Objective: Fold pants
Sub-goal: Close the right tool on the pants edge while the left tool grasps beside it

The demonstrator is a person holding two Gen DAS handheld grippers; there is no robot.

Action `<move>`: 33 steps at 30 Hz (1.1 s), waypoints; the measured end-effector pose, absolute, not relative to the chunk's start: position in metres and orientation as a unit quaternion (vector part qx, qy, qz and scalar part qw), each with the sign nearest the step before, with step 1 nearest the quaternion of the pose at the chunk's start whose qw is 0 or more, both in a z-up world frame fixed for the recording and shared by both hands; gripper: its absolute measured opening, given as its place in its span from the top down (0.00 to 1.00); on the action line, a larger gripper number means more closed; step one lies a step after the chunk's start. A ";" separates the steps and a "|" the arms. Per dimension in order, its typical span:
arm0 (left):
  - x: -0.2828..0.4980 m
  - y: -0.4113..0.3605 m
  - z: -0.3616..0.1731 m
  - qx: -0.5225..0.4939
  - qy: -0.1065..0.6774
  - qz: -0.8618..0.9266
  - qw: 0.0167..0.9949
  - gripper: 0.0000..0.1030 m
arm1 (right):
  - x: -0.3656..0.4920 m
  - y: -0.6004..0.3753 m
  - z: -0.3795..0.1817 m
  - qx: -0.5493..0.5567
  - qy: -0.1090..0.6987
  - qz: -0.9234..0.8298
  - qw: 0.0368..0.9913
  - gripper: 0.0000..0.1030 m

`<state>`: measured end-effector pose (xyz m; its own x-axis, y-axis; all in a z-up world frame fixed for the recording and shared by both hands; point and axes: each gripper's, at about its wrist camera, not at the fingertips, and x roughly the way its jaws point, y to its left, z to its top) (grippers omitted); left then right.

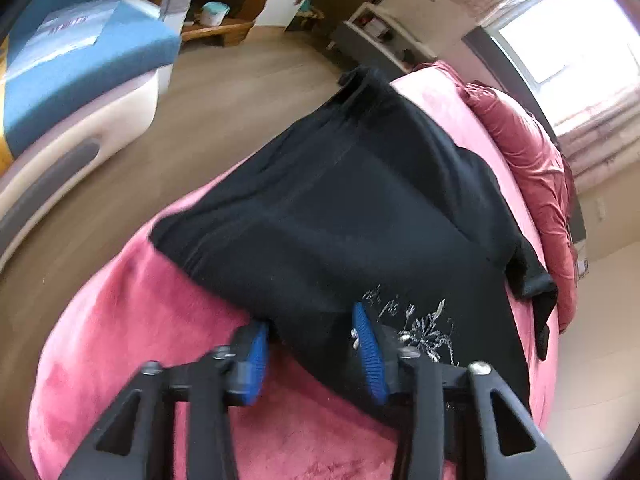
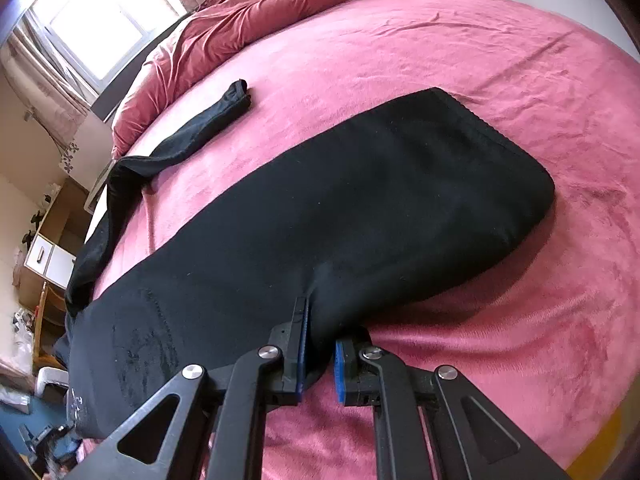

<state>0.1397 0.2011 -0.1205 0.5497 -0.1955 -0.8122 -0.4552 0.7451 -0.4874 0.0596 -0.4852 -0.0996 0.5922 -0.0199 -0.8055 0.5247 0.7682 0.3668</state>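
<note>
Black pants (image 1: 352,208) lie across a pink bed (image 1: 140,320), one part folded over another. White embroidery (image 1: 424,328) shows near my left gripper (image 1: 312,332). Its blue pads stand apart, astride the near edge of the black cloth. In the right wrist view the pants (image 2: 360,208) spread wide, with one narrow leg (image 2: 192,140) trailing toward the far left. My right gripper (image 2: 320,344) has its jaws narrowly apart around a fold of the pants' near edge.
A crumpled red duvet (image 2: 240,20) lies at the bed's head, below a bright window (image 2: 96,20). A blue and white sofa (image 1: 80,80) stands across the wooden floor (image 1: 240,92). Cabinets (image 2: 48,256) and clutter stand beside the bed.
</note>
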 end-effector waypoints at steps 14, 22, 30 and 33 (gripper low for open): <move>0.089 0.193 -0.078 -0.299 0.419 0.033 0.857 0.94 | 0.050 -0.485 -0.073 0.268 0.413 -0.146 0.858 0.90; 0.042 0.195 -0.083 -0.304 0.439 0.028 0.845 0.94 | 0.010 -0.496 -0.071 0.258 0.433 -0.149 0.851 0.90; 0.020 0.191 -0.106 -0.281 0.490 0.054 0.824 0.91 | -0.025 -0.505 -0.097 0.281 0.457 -0.149 0.831 0.90; 0.027 0.188 -0.105 -0.266 0.501 0.062 0.821 0.81 | -0.029 -0.511 -0.098 0.313 0.447 -0.154 0.824 0.82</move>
<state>0.0270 0.1877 -0.1049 0.4909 -0.1651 -0.8554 -0.3673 0.8511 -0.3750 -0.0289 -0.5114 -0.0982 0.5529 0.0260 -0.8329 0.5332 0.7570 0.3776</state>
